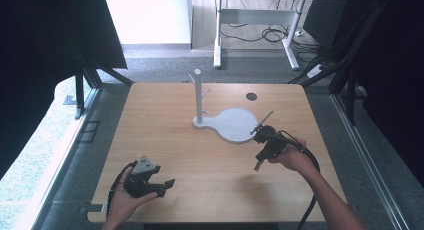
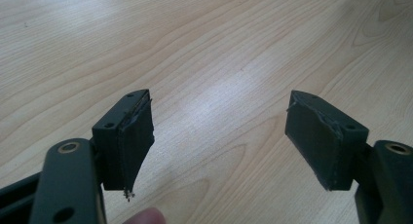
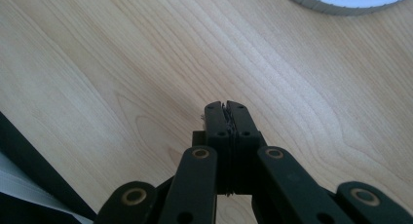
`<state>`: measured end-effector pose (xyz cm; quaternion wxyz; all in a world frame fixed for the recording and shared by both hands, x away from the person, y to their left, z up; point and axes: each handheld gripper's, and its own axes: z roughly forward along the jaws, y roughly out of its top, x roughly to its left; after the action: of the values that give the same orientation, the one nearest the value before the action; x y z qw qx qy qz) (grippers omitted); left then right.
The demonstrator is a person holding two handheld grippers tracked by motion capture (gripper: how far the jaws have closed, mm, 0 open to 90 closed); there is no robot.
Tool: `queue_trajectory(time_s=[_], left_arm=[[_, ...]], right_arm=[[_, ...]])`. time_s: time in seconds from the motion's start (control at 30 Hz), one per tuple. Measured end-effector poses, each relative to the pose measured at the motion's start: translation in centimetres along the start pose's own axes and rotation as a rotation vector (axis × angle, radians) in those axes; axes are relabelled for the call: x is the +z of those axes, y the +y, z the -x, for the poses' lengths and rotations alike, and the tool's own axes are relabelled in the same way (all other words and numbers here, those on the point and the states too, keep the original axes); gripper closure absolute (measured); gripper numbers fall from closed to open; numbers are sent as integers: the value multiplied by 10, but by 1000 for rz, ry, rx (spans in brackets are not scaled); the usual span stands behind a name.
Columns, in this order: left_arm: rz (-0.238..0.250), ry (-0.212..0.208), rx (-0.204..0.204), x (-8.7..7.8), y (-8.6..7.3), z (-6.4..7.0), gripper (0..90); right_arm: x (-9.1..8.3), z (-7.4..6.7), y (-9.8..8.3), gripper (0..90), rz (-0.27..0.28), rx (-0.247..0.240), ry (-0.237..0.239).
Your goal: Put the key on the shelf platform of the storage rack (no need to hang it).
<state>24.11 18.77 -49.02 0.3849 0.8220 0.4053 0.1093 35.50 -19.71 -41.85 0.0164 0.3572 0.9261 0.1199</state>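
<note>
At the near right of the table, the right gripper (image 1: 258,165) is held in a hand just off the near right edge of the white stand's base (image 1: 235,126). Its jaws are pressed flat together with nothing between them, as the right gripper view shows (image 3: 226,108), and they point down and toward the near side, away from the stand. A thin grey rod (image 1: 262,122) slants up from the gripper's far end over the rim of the base; whether it belongs to the gripper or is a loose peg I cannot tell.

The stand lies to the far left of this gripper, near the table's middle. Its base is a smooth, matte white disc that narrows toward the upright post (image 1: 198,95), a round white column with short pegs angling out of its sides. The post's long axis is vertical, so any approach, in my judgement, would have to come in from the side or from above, with the jaws turned round to face it first.

The right hand is plainly the nearer one. The left gripper (image 1: 169,184) rests at the near left, well apart from the stand, its jaws spread wide and empty (image 2: 219,136) over bare tabletop (image 1: 165,135). That surface is pale wood-grain laminate, smooth and faintly glossy.
</note>
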Motion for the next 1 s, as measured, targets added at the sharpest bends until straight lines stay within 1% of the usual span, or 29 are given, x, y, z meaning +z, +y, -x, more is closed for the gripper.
queue_trajectory(time_s=[0.2,0.5,0.63,0.8,1.0], left_arm=[[-1,-1,-1,0,0,-1,261],[1,-2,-1,0,0,-1,261],[0,0,-4,0,0,-1,261],[-1,1,-4,0,-1,-3,261],[0,0,-3,-1,-1,-3,261]], right_arm=[[-4,4,9,900,6,-2,-12],[-4,8,18,900,7,6,-7],[-3,12,22,900,5,13,-9],[-5,17,28,900,6,17,-11],[-6,23,34,900,16,28,-3]])
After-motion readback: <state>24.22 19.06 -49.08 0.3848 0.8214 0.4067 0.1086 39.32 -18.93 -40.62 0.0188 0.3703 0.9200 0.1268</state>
